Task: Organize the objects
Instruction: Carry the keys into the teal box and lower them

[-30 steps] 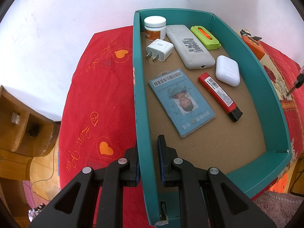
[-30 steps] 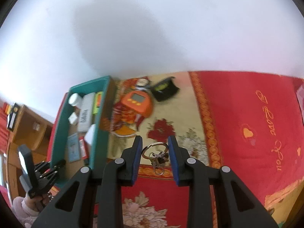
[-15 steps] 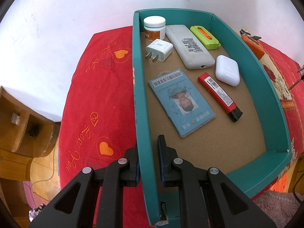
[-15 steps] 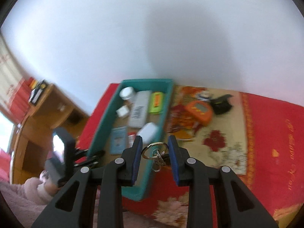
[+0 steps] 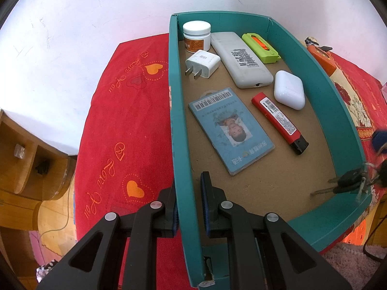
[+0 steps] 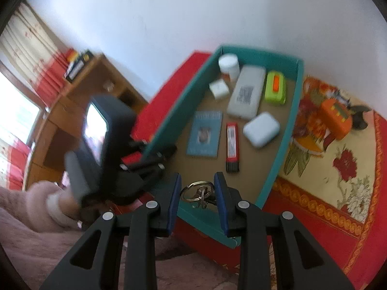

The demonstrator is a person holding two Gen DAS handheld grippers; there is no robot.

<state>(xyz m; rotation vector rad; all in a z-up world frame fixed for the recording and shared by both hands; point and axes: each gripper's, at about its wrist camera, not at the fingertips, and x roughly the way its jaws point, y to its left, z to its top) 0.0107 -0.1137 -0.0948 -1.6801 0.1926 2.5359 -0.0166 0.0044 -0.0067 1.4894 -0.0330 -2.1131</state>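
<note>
I am in the placing step: the bunch of keys goes into the teal box [image 5: 177,125], which sits on the red cloth [image 5: 125,120] of the bed and already carries most of the small things. My left gripper [image 5: 188,200] is clenched on the box's long left wall near its near corner, one finger outside and one inside, pitched steeply down and steadying it. My right gripper [image 6: 197,193] grasps the key bunch [image 6: 199,194] by its ring, the ring pinched between the two blue pads, and it hangs over the box's near end wall, tilted down toward the cardboard floor. In the left wrist view the keys [image 5: 348,183] dangle just inside the near right corner; I cannot tell whether their tips touch the floor.

My judgement: the next move calls for lowering the keys onto the bare floor by that near corner, short of the red lighter [image 5: 280,120] and the blue ID card [image 5: 229,128], then releasing the pads.
</note>
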